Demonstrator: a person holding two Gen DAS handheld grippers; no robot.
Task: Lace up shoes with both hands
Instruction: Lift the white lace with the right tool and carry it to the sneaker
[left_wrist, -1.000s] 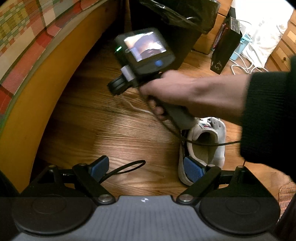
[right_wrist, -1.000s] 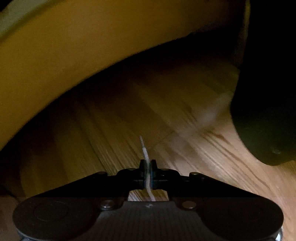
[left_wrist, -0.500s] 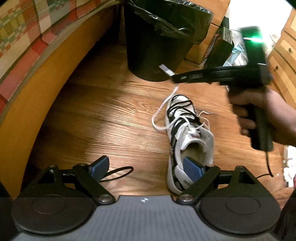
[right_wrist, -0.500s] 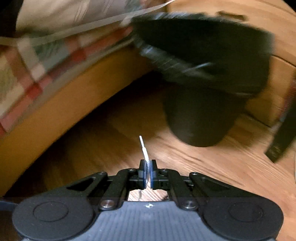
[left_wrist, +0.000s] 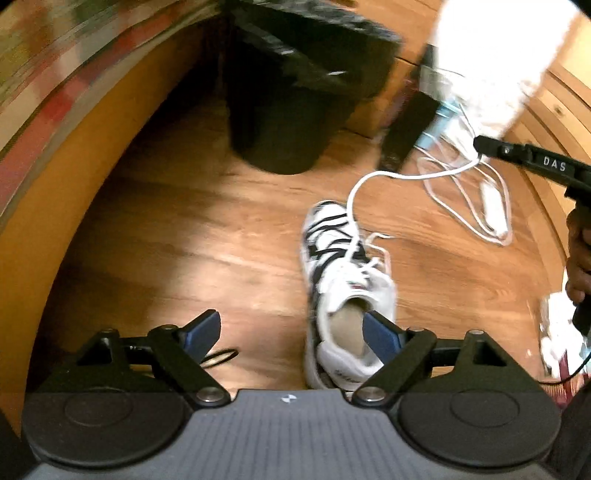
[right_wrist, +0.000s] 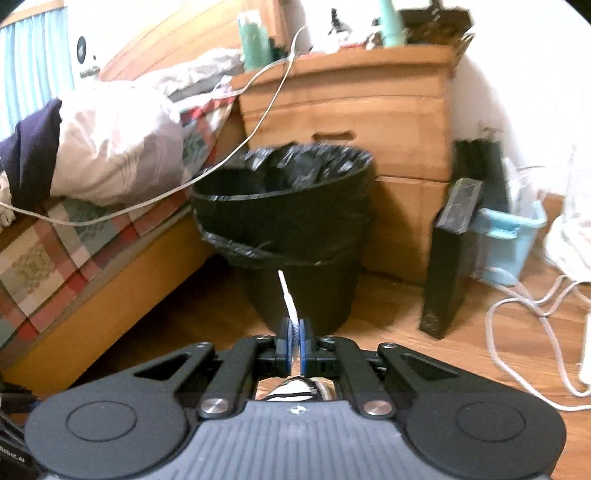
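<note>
Nearest the left wrist camera, the left gripper (left_wrist: 291, 332) stood wide with nothing between its blue pads. Just beyond it, a white-and-black lace-up sneaker (left_wrist: 341, 291) lay on the wooden plank floor (left_wrist: 192, 236) at lower centre, heel toward the camera, toe and long axis pointing up the frame. Its white shoelace (left_wrist: 364, 181) ran to the upper right, where the right gripper (right_wrist: 294, 341) pinched the lace's tip. Farther off stood a black plastic waste bin (right_wrist: 288, 236), a plaid-covered bed (right_wrist: 66, 236) at left, and a wooden dresser (right_wrist: 369, 110).
</note>
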